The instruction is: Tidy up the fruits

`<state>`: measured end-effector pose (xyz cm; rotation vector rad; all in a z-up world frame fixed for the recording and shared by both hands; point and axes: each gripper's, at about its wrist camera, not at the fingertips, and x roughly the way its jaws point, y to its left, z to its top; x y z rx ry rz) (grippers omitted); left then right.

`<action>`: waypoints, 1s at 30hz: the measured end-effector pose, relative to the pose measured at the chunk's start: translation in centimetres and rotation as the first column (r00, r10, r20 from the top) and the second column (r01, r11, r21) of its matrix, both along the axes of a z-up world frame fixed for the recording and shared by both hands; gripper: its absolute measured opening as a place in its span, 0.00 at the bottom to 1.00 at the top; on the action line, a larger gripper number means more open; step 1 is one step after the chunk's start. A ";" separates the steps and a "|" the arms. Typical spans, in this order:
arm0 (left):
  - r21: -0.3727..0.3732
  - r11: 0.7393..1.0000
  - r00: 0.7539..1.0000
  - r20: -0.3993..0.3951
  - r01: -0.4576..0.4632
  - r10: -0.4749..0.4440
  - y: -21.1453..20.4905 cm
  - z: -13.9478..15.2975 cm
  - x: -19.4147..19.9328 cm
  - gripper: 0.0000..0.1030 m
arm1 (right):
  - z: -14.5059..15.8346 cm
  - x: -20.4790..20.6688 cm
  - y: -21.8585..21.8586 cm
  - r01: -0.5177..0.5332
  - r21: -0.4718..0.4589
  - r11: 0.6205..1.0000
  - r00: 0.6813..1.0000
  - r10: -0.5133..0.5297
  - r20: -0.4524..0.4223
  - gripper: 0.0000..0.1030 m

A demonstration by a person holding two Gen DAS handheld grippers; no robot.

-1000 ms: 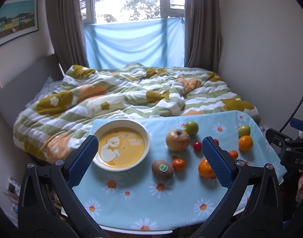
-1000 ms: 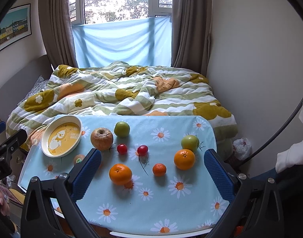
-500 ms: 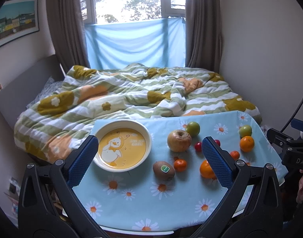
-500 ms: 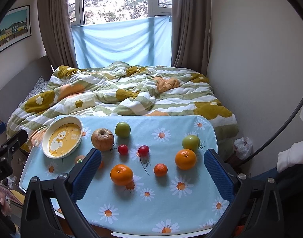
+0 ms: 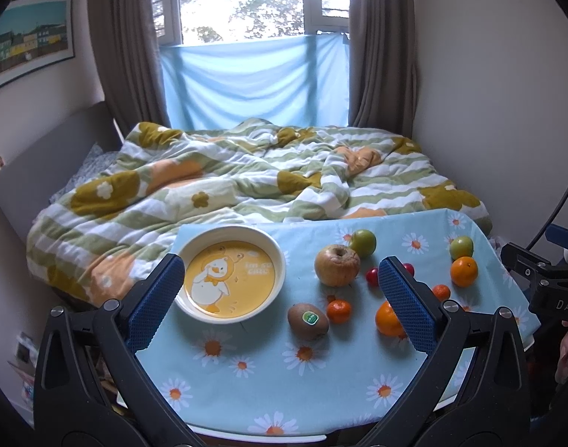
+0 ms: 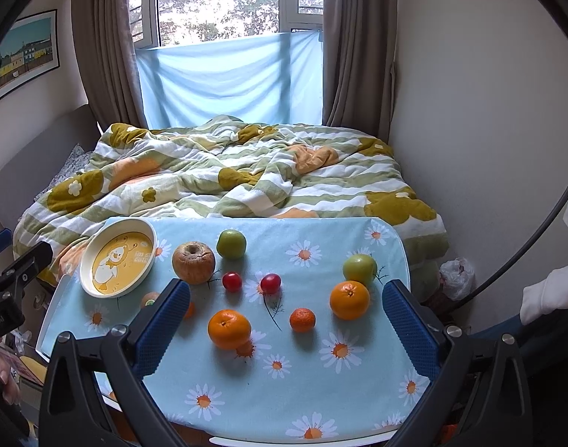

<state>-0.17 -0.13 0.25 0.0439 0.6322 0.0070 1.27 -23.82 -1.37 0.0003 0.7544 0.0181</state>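
A yellow duck bowl (image 5: 230, 273) (image 6: 118, 257) stands empty at the table's left. Loose on the daisy cloth lie a brown apple (image 5: 337, 264) (image 6: 193, 262), a kiwi (image 5: 308, 321), green apples (image 6: 231, 244) (image 6: 359, 269), two cherry tomatoes (image 6: 232, 281) (image 6: 270, 283), oranges (image 6: 229, 329) (image 6: 349, 300) and small mandarins (image 6: 302, 319) (image 5: 338, 311). My left gripper (image 5: 284, 305) is open and empty above the table's near left. My right gripper (image 6: 286, 331) is open and empty above the near middle.
The small table (image 6: 224, 391) stands against a bed with a striped flower quilt (image 6: 228, 171). A wall is close on the right. Curtains and a window are behind the bed. A plastic bag (image 6: 456, 273) lies on the floor at right.
Both views have crept slightly; the fruits and the bowl have not moved and both grippers stay open.
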 end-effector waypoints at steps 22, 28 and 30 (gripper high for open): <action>-0.002 1.000 1.000 -0.008 -0.009 0.009 0.3 0.3 0.4 1.00 | 0.5 -0.1 0.4 -0.016 0.002 1.000 1.000 0.016 0.006 1.00; -0.027 1.000 0.998 -0.060 -0.009 0.008 0.3 0.0 0.3 1.00 | 0.7 0.7 0.0 -0.054 -0.008 0.998 0.998 0.054 -0.032 1.00; -0.014 1.000 0.997 -0.079 -0.015 0.014 0.2 -0.5 0.4 1.00 | 0.2 1.1 -0.4 -0.082 0.002 0.997 0.995 0.082 -0.058 1.00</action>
